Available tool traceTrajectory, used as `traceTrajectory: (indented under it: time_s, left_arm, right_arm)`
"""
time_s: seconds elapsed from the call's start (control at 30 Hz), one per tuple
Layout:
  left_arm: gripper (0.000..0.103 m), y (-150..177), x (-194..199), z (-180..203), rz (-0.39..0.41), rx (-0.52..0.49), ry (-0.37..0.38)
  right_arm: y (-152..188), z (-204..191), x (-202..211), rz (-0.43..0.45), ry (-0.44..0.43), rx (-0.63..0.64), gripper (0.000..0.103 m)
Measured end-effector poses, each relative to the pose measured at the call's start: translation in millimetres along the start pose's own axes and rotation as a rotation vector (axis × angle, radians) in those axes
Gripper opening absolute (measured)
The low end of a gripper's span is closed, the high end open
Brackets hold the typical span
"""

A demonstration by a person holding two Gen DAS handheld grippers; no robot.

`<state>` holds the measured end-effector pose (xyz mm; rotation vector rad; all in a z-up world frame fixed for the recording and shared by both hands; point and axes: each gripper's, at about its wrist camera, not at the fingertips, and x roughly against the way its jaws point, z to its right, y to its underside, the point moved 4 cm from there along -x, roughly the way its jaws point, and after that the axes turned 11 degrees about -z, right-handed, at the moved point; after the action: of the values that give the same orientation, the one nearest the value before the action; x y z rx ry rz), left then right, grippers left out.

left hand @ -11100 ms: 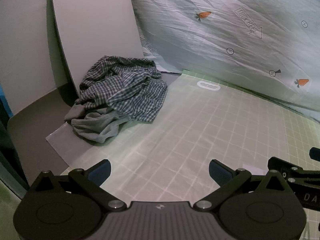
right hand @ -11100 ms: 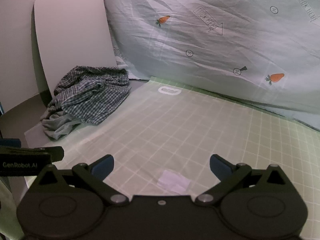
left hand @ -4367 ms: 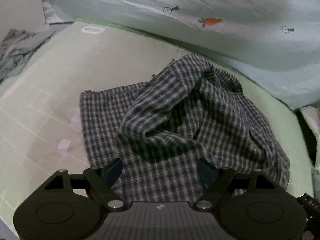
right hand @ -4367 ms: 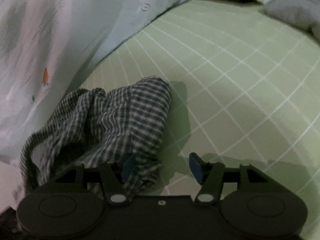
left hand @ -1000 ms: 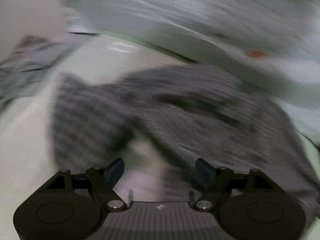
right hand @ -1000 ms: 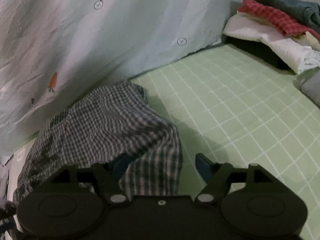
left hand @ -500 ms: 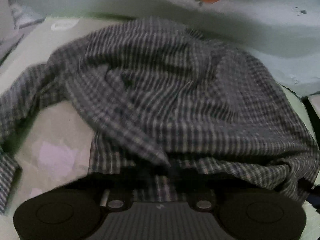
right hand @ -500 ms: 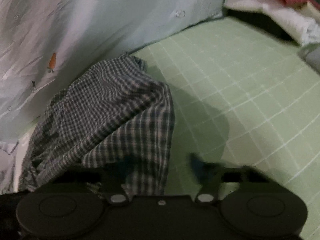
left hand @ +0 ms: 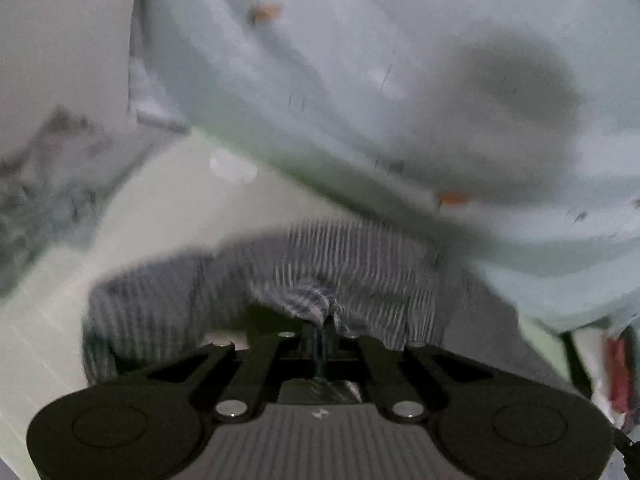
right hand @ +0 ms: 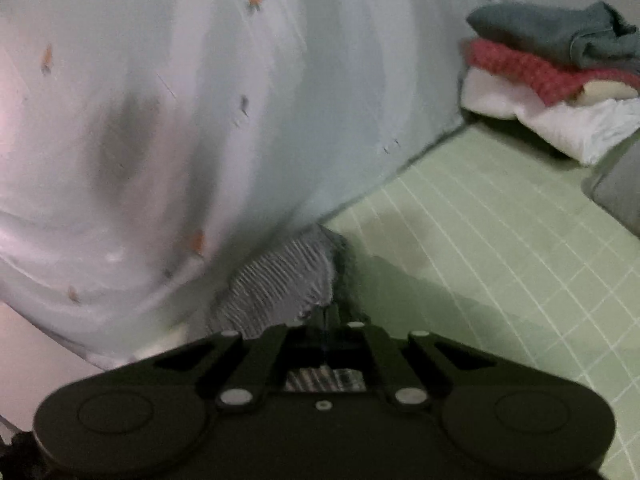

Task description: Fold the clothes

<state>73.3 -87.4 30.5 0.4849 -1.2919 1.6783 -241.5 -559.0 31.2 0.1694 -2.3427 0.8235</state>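
A dark checked shirt (left hand: 360, 264) hangs blurred over the green grid mat (left hand: 168, 216). My left gripper (left hand: 324, 326) is shut on a bunched edge of it, the cloth pinched between the closed fingers. In the right wrist view the same checked shirt (right hand: 284, 280) trails off to the left of my right gripper (right hand: 325, 320), which is shut on another edge of it above the grid mat (right hand: 500, 264). Both views are smeared by motion, and most of the shirt is hidden below the gripper bodies.
A pale sheet with carrot prints (left hand: 360, 80) drapes along the far side of the mat. A stack of folded clothes (right hand: 552, 68) sits at the far right corner, with a grey folded piece (right hand: 620, 188) beside it. A rumpled pile of garments (left hand: 44, 184) lies at the left.
Both grippers went from open to shut on the checked shirt. Both have risen, lifting the shirt's edges off the mat, and the views now take in more of the sheet.
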Motion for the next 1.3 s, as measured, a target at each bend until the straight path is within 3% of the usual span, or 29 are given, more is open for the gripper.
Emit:
traceTrajectory:
  time_s: [0.07,0.13,0.23,0.33,0.4,0.57,0.6,0.7,0.73,0.83,0.97,1.07,1.17,1.23,1.3]
  left_arm:
    - [0.002,-5,21,-8,0.044,0.002,0.0]
    - [0.002,0,14,-23,0.038,0.03,-0.074]
    - [0.003,22,-19,-47,-0.066,0.061,-0.167]
    - [0.003,41,-24,-62,-0.118,0.115,-0.151]
    - [0.003,48,-18,-67,-0.123,0.131,-0.125]
    - [0.002,37,3,-73,-0.052,0.092,-0.189]
    - [0.002,35,5,-74,-0.034,0.092,-0.2]
    - [0.004,33,-2,-79,-0.042,0.082,-0.283]
    - [0.007,35,-5,-80,-0.054,0.079,-0.301]
    - [0.035,50,-8,-69,-0.077,0.051,-0.264]
    - [0.065,77,-21,-37,-0.149,-0.066,-0.27]
    - [0.076,95,-38,-12,-0.212,-0.147,-0.285]
    - [0.083,109,-53,7,-0.252,-0.204,-0.289]
    - [0.091,114,-65,13,-0.266,-0.228,-0.292]
    - [0.091,117,-74,18,-0.282,-0.25,-0.299]
  right_arm:
    - [1,4,11,-0.002,-0.012,-0.016,0.0]
    - [10,14,5,-0.029,0.061,-0.011,0.0]
    - [35,36,-20,-0.131,0.192,-0.017,0.001]
    - [62,55,-34,-0.204,0.239,-0.084,0.001]
    - [68,52,-24,-0.183,0.204,-0.115,0.001]
    - [63,50,6,-0.082,0.156,-0.159,0.0]
    - [62,53,10,-0.073,0.171,-0.161,0.0]
    - [72,51,1,-0.103,0.326,-0.047,0.002]
    - [78,51,-2,-0.122,0.333,-0.04,0.005]
    - [91,53,-9,-0.16,0.319,-0.049,0.018]
    - [109,58,-17,-0.19,0.333,-0.062,0.023]
    - [115,60,-24,-0.212,0.332,-0.071,0.033]
    - [116,62,-28,-0.214,0.37,-0.049,0.049]
    - [115,63,-30,-0.206,0.406,-0.03,0.079]
    - [113,62,-34,-0.191,0.443,-0.007,0.094]
